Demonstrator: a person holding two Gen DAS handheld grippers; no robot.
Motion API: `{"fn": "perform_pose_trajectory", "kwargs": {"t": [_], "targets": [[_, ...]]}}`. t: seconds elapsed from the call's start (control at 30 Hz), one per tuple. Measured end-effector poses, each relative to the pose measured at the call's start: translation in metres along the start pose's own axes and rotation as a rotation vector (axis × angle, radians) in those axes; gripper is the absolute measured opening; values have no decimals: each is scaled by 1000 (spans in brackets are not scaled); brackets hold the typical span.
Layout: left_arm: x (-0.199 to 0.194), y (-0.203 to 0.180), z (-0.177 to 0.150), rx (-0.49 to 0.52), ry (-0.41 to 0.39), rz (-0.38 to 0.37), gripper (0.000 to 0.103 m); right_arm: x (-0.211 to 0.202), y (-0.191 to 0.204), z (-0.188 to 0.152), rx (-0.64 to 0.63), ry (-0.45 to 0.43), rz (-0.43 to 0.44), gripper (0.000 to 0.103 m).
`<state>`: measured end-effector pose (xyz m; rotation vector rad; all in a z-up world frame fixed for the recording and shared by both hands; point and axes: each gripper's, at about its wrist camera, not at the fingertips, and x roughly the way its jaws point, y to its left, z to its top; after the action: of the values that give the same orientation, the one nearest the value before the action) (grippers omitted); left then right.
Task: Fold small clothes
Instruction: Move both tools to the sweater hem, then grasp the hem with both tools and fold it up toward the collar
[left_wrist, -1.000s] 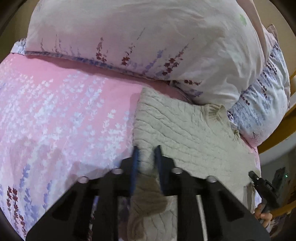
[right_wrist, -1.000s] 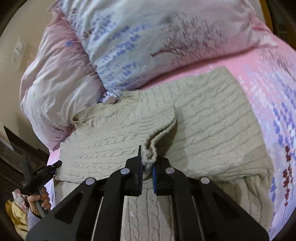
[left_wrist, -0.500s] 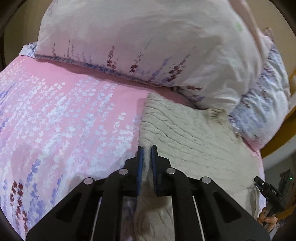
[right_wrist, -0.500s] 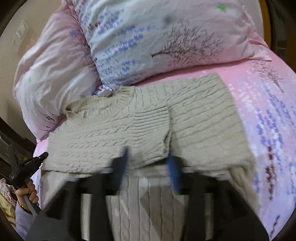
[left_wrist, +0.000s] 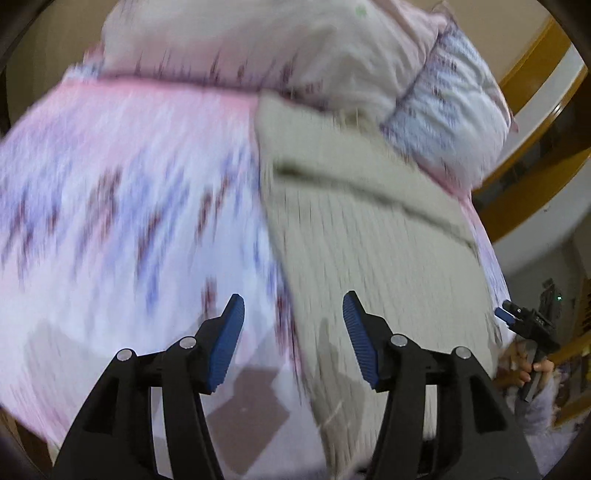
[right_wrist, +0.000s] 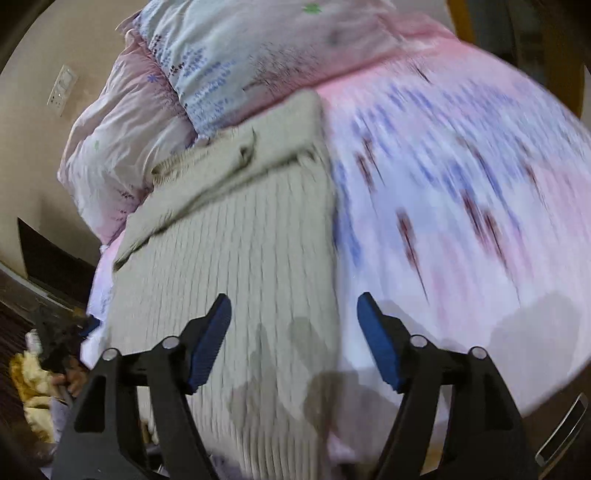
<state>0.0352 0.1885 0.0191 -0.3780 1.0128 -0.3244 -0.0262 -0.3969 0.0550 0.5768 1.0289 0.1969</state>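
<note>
The sweater (left_wrist: 376, 236) lies flat on the bed (left_wrist: 122, 206), its collar end tucked against the pillows (left_wrist: 280, 48) at twelve o'clock and its hem toward six. Both views are smeared by motion, so fine knit detail is lost.

The left tongs (left_wrist: 293, 332) are spread wide and hold nothing; the sweater's left edge runs between their tips, one tip over sheet, the other over knit. The right tongs (right_wrist: 293, 332) are likewise spread and empty, straddling the sweater's right edge.

The sweater looks like a thick cable knit: soft, limp and fairly light, with enough bulk to hold a fold and not slide on the sheet. It will likely stretch and sag if lifted by a single point, so I would pinch it at the hem corners near six o'clock, or at the side edges, one with each tongs, taking all layers together.

The left view shows the left edge, and a band of folded knit crossing the body toward two o'clock. Only the right view shows the ribbed collar (right_wrist: 173, 166) at ten o'clock and a wall switch (right_wrist: 62, 90) beyond. Each view catches the other tool at its margin.
</note>
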Motion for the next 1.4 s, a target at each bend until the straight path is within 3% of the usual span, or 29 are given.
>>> {"fn": "perform_pose_trajectory", "kwargs": {"t": [0.13,0.27,0.37,0.47,0.53,0.63,0.87,0.9,0.97,1.0,1.2,1.4], "targets": [[-2,-4,-33,-37,49,-45,56,-8,-13,-30,49,66,94,52],[-7,-16,-58,-50,72,-112,55,-15,-21,-53,93,92,184,48],[-4,-26,-71,-53,111,-154,43,-17,-26,-64,122,120,243,42],[-5,-32,-76,-41,107,-138,43,-12,-27,-72,137,156,295,31],[-5,-31,-77,-68,113,-155,41,-8,-25,-76,135,173,316,23],[-3,-29,-80,-94,139,-180,32,-3,-20,-79,127,182,336,21],[-3,-33,-87,-102,163,-194,30,2,-10,-80,102,193,355,11],[-3,-33,-88,-101,171,-194,27,2,-9,-79,99,189,356,9],[-1,-34,-89,-108,191,-217,8,-1,-6,-76,85,168,367,8],[0,-35,-90,-109,193,-227,8,-3,-4,-74,78,154,376,8],[-6,-42,-69,-69,105,-256,7,-17,19,-55,3,39,396,8],[-21,-43,-27,-19,-60,-219,7,-29,36,-30,-79,-97,323,8]]}}
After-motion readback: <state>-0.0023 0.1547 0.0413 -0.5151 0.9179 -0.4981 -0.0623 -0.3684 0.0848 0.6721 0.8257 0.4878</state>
